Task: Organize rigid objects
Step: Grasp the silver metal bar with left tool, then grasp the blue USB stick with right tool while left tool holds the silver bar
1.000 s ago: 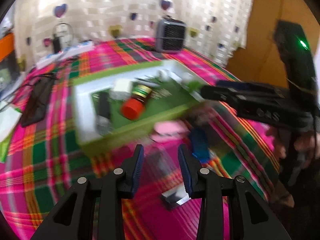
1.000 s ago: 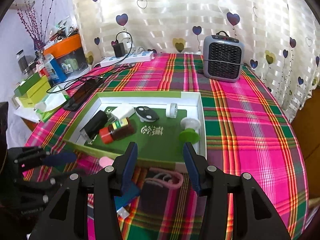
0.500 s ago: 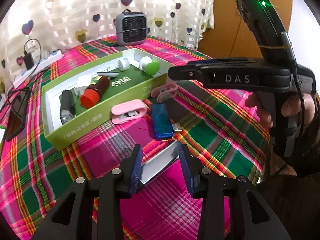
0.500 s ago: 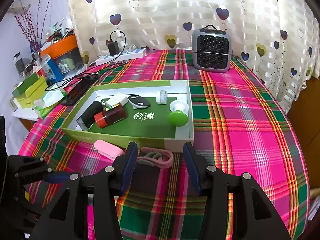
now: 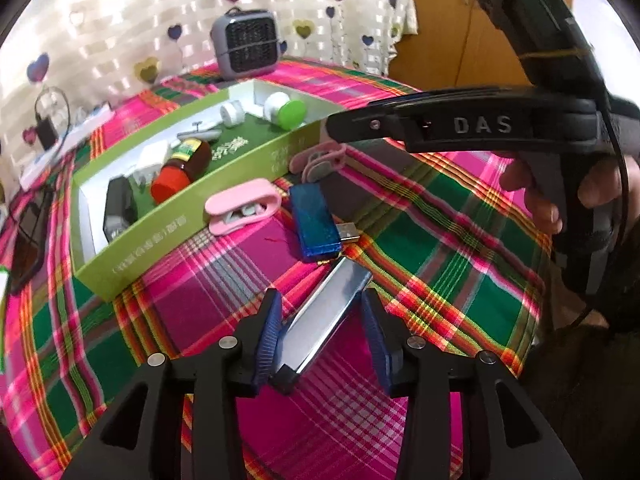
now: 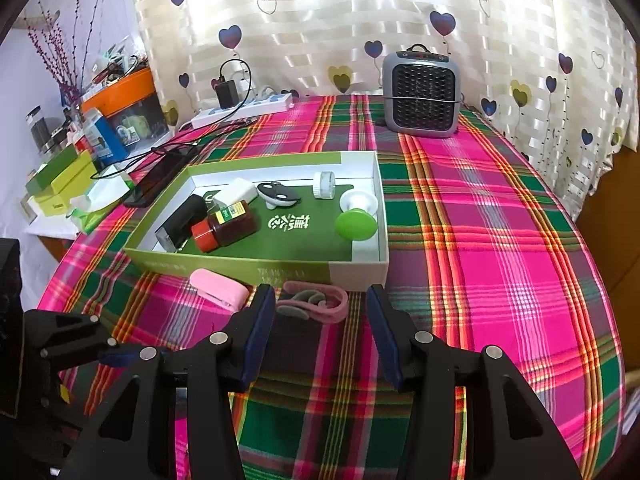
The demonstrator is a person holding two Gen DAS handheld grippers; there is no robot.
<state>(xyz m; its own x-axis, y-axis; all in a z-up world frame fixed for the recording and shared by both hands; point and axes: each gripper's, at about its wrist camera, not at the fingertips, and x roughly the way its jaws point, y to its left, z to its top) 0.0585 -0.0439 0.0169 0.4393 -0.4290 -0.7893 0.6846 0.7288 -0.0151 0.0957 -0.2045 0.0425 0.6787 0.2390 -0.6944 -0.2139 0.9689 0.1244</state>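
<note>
A green box (image 5: 168, 224) (image 6: 256, 268) on the plaid cloth holds a brown bottle with a red cap (image 6: 226, 226), a black block (image 6: 182, 224), a green-and-white knob (image 6: 356, 220) and other small items. Outside its front wall lie a pink stapler (image 5: 240, 206) (image 6: 218, 290), a pink clip (image 5: 320, 160) (image 6: 316, 300), a blue USB stick (image 5: 316, 220) and a silver flat bar (image 5: 324, 316). My left gripper (image 5: 322, 336) is open, its jaws on either side of the silver bar. My right gripper (image 6: 320, 332) is open and empty, just in front of the pink clip.
A grey fan heater (image 6: 422, 94) stands at the table's back. A power strip with charger (image 6: 244, 102) and a black phone (image 6: 160, 176) lie at the back left. A side shelf with boxes (image 6: 60, 180) is at the left. The table edge curves down on the right.
My left gripper swung right and lowered over the silver bar, which now lies between its jaws. My right gripper drew back a little from the box.
</note>
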